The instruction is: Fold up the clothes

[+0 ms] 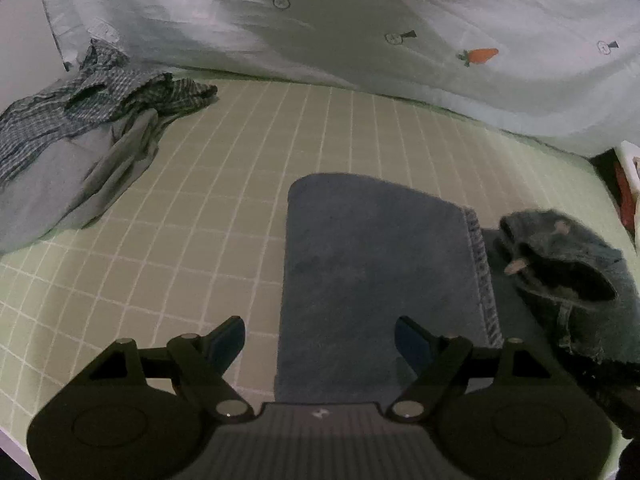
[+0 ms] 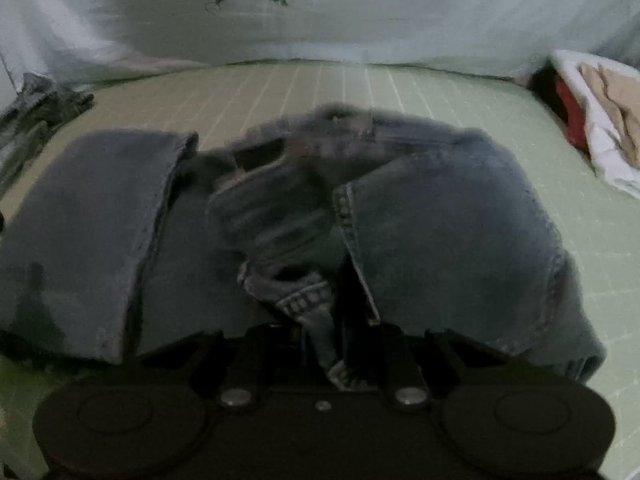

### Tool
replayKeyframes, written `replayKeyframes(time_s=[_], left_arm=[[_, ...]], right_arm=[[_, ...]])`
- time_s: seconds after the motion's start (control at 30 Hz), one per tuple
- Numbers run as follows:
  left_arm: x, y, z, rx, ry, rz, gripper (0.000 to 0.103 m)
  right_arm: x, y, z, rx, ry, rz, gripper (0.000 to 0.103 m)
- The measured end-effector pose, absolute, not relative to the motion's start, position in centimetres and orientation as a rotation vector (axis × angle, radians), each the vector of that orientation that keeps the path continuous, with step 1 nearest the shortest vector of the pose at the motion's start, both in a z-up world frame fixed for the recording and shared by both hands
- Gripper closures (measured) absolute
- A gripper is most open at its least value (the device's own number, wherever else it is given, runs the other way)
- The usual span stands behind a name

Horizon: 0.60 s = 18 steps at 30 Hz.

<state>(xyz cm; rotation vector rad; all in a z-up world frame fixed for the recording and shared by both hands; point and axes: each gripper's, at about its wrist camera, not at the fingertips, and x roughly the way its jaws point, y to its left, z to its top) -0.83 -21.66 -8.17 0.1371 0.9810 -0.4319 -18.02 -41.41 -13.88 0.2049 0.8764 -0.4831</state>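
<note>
While folding was only partly done, found the jeans [image 2: 440,232] mid-bed [image 1: 200,208], one leg [image 1: 380,264] laid flat, waistband end bunched. Left gripper [image 1: 320,340] hung over that leg, fingers spread, empty. Right gripper [image 2: 340,356] pinched a denim fold, fingers pressed together (tips hidden by cloth). Left unfolded: checked shirt [image 1: 100,100] heap. Blurred; basket [image 2: 600,136] cut off.
</note>
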Motion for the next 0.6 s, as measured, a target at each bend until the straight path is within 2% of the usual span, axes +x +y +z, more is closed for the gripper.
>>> replayKeyframes(time_s=[0.07, 0.17, 0.3, 0.43, 0.6], left_arm=[[-1.0, -21.3, -8.4, 0.142, 0.986, -0.441, 0.02], [-1.1, -20.8, -8.7, 0.147, 0.991, -0.452, 0.02], [-1.2, -20.3, -9.0, 0.149, 0.995, -0.459, 0.02], [-0.8, -19.5, -9.1, 0.147, 0.997, -0.459, 0.02], [-0.4, -18.7, -9.4, 0.161, 1.007, -0.471, 0.02]], right_arm=[[-18.0, -41.1, -13.2, 0.178, 0.889, -0.5, 0.084], [-18.8, -40.8, -11.5, 0.248, 0.846, -0.505, 0.069], [-18.9, -39.1, -8.9, 0.252, 0.728, -0.5, 0.043], [-18.1, -38.7, -6.3, 0.236, 0.6, -0.526, 0.034], [-16.6, -40.3, -6.7, 0.299, 0.62, -0.689, 0.033]])
